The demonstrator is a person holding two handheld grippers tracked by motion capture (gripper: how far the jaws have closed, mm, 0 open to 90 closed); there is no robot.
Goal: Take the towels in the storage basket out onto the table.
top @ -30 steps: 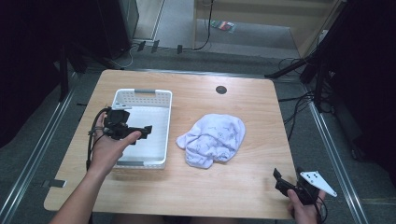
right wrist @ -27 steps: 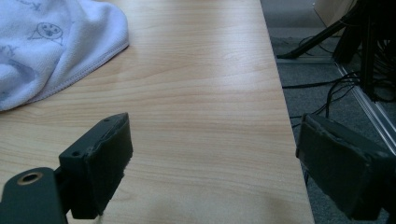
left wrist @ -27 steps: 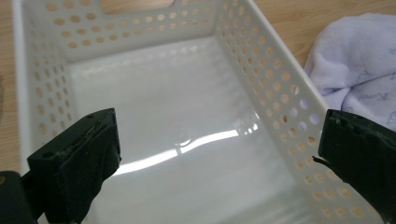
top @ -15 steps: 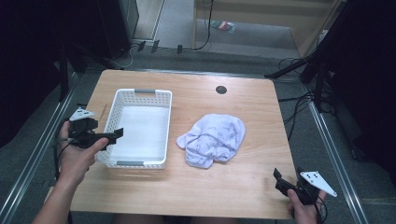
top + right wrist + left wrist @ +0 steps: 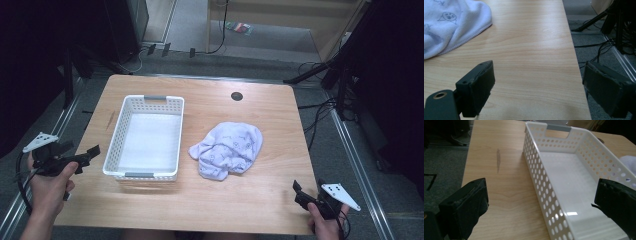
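Left gripper (image 5: 80, 155) backed off the white perforated basket (image 5: 146, 137) to the table's (image 5: 210, 200) left edge, jaws apart; right gripper (image 5: 306, 192) also wide apart near the towel (image 5: 227, 149).

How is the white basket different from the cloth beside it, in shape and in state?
The white basket is rigid and rectangular, with walls full of holes; the cloth is soft, crumpled into an uneven heap. The basket is plain white with grey handles and holds nothing; the cloth is pale blue-white with small printed figures. The basket lies toward the table's left side, the cloth nearer the middle, to its right. Both rest on the wooden table, and no gripper touches either.
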